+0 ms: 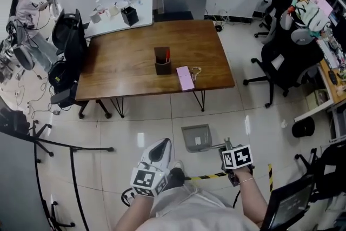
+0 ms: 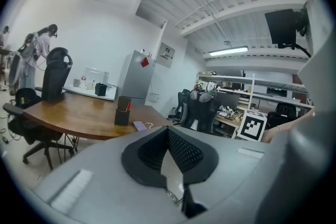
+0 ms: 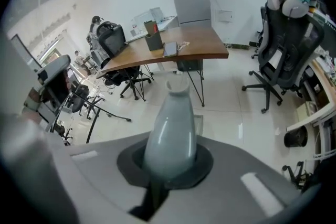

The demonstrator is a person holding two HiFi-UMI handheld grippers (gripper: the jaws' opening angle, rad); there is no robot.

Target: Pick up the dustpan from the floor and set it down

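Note:
The grey dustpan [image 1: 197,138] hangs in front of me over the white tiled floor, its pan toward the table. My right gripper [image 1: 227,146] is shut on its handle. In the right gripper view the pale grey handle [image 3: 171,126] rises from between the pads of the right gripper [image 3: 169,166], and an edge of the pan [image 3: 199,124] shows behind it. My left gripper [image 1: 161,145] is beside it on the left, shut and holding nothing. In the left gripper view the left gripper [image 2: 168,131] has its black pads meeting at the tip and points level toward the table.
A wooden table [image 1: 130,65] stands ahead with a dark pen holder [image 1: 162,63] and a pink notebook [image 1: 185,78]. Black office chairs [image 1: 285,59] are on the right, another chair [image 1: 69,43] and a person [image 1: 24,8] at far left. Black stand legs [image 1: 59,146] and striped floor tape [image 1: 212,176] lie near me.

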